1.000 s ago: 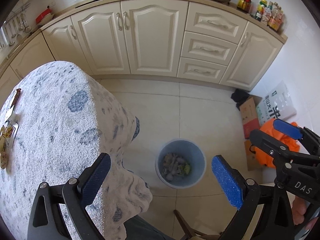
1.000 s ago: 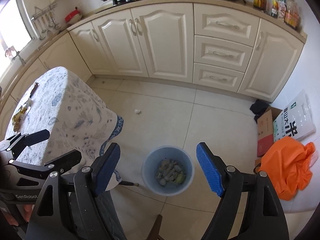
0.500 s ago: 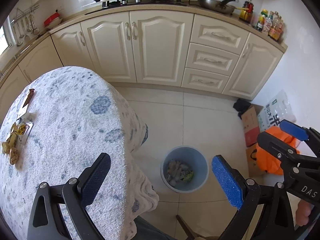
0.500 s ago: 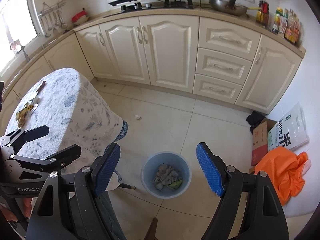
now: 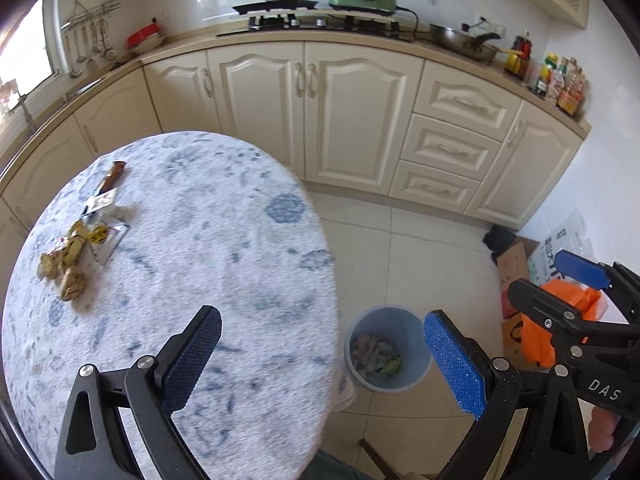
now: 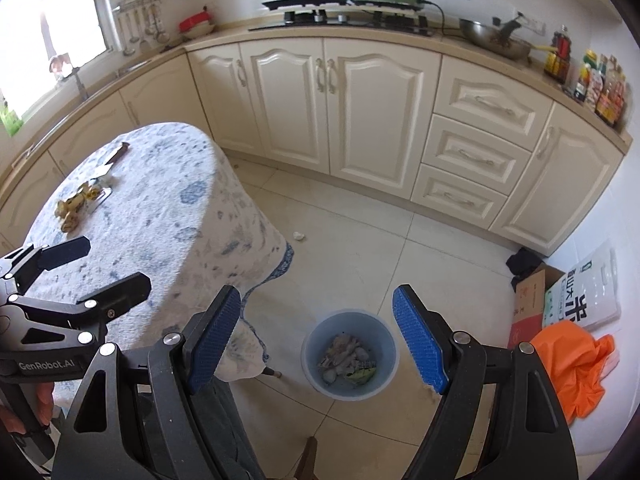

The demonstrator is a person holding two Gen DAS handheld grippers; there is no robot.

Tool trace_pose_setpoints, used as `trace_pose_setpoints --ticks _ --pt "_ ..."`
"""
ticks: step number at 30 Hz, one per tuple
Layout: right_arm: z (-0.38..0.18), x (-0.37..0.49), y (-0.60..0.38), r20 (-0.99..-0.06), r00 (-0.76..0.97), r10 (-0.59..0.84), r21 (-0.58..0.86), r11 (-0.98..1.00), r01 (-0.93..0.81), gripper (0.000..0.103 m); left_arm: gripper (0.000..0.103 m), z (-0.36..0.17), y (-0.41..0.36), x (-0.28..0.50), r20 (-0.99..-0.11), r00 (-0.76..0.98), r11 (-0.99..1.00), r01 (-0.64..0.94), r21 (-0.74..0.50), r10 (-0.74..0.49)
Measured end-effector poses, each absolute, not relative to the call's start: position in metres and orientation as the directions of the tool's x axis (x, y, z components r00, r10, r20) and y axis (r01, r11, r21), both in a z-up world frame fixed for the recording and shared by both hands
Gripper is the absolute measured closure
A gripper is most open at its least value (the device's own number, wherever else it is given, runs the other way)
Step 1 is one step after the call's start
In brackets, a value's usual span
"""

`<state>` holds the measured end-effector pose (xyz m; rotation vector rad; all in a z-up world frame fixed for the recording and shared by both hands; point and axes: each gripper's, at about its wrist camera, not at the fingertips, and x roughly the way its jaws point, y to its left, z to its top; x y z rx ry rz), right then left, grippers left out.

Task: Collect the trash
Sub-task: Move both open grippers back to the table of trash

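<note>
1. Take the round blue plastic trash bin point(image 6: 350, 353) on the tiled floor as your landmark: it already holds a heap of crumpled wrappers and scraps, so part of the collecting looks done

2. Your left gripper point(image 5: 320, 356) hangs above and to the left of the bin, over the near edge of the round table draped in a blue-and-white patterned cloth point(image 5: 224, 264); its blue-padded fingers point(image 5: 452, 364) are spread wide with nothing between them

3. Your right gripper point(image 6: 316, 340) sits almost directly above the bin, fingers equally wide apart and empty

4. What remains, as far as you can see: a cluster of yellow and white snack wrappers and brown crumbly scraps point(image 5: 76, 248) lies on the tabletop, well to the left of the bin and beyond it, with a dark brown-handled knife point(image 5: 109, 178) just past them

5. One small white crumpled scrap point(image 6: 298, 235) also sits on the floor beyond the bin, near the hanging cloth edge

6. I judge you are between pickups, and the table cluster seems the larger share left; the floor scrap is a lone piece

7. The orange plastic bag point(image 6: 568, 364) and the cardboard box point(image 6: 530, 300) lie to the right of the bin; whether they count as trash I cannot tell
</note>
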<state>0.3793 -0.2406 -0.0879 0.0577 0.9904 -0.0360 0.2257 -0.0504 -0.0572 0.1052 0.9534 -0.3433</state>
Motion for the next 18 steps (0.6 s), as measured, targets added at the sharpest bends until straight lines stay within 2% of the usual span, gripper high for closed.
trace_pose_setpoints --ticks 18 --pt "-0.089 0.416 -0.146 -0.847 0.521 0.102 0.028 0.989 -0.148 0.023 0.003 -0.040 0.069 0.219 -0.802 0.578 0.988 0.124 -0.096 -0.151"
